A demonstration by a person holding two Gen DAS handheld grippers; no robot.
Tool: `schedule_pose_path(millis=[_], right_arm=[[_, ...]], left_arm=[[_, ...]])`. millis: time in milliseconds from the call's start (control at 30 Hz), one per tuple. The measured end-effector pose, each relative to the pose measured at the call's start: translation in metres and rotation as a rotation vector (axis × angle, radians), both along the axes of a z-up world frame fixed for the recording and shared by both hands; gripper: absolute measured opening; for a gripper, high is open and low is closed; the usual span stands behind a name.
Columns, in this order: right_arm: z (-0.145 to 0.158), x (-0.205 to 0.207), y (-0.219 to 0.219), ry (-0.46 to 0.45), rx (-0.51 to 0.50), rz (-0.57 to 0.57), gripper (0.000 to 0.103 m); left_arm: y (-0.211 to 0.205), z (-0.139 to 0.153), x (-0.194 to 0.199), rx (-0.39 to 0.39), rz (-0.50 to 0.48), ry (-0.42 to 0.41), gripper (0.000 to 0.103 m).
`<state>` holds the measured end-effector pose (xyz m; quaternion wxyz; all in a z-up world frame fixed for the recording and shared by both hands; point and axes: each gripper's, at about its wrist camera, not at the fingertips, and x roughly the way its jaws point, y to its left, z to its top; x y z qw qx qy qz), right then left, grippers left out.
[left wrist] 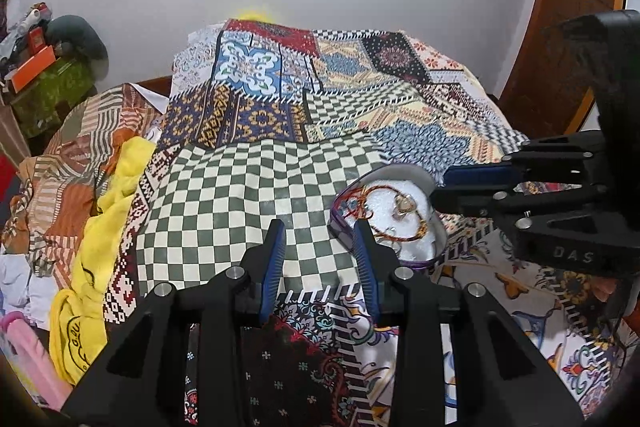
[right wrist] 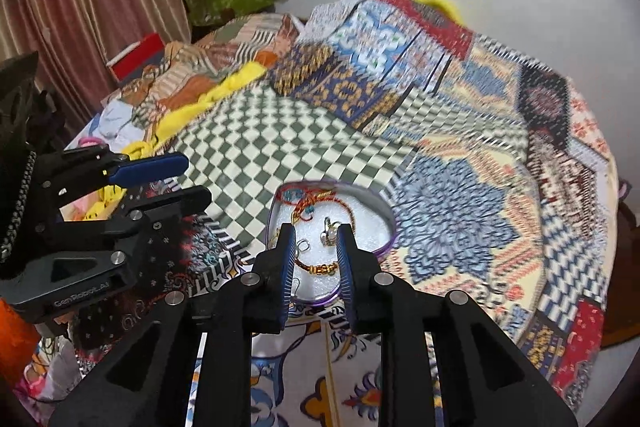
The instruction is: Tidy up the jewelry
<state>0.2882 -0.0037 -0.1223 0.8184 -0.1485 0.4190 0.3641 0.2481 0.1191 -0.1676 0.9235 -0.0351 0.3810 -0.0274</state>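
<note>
Above the jewelry box [right wrist: 384,223], both grippers' fingers [right wrist: 286,259] [left wrist: 276,251] stand parted, holding nothing.

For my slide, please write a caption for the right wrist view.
Right gripper open above a heart-shaped jewelry box on a patchwork bedspread.

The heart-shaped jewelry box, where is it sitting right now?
The heart-shaped jewelry box lies open on the patchwork bedspread, at the checkered patch's edge, just beyond the right gripper; in the left wrist view it is right of centre.
</note>
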Motion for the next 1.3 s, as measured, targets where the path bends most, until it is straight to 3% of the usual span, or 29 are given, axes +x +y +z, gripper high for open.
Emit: schedule_pose_path(millis=[200, 533, 733, 800, 867, 1000, 1067, 1167, 1300], right_arm=[[0.050, -0.030, -0.021, -0.117, 0.077, -0.039, 0.019], [0.142, -0.112, -0.071, -0.363, 0.279, -0.116, 0.019], [0.182, -0.172, -0.099, -0.535, 0.409, -0.187, 0.021], [0.190, -0.189, -0.105, -0.574, 0.449, -0.203, 0.034], [0.193, -0.201, -0.109, -0.604, 0.475, -0.219, 0.055], [0.194, -0.218, -0.109, -0.658, 0.487, -0.261, 0.076], [0.192, -0.222, -0.108, -0.665, 0.497, -0.280, 0.088], [0.189, -0.224, -0.106, -0.683, 0.484, -0.312, 0.102], [0.186, -0.223, -0.101, -0.676, 0.471, -0.323, 0.103]], left_arm=[[-0.011, 0.038, -0.020, -0.001, -0.001, -0.075, 0.034], [-0.038, 0.143, -0.101, 0.006, -0.008, -0.357, 0.034], [-0.054, 0.191, -0.163, 0.024, 0.022, -0.539, 0.053], [-0.060, 0.199, -0.181, 0.033, 0.038, -0.580, 0.066], [-0.065, 0.205, -0.198, 0.040, 0.048, -0.616, 0.073], [-0.072, 0.207, -0.219, 0.051, 0.065, -0.655, 0.091], [-0.072, 0.206, -0.227, 0.038, 0.078, -0.668, 0.095], [-0.071, 0.204, -0.232, 0.016, 0.098, -0.669, 0.099], [-0.069, 0.201, -0.236, 0.014, 0.114, -0.667, 0.099]])
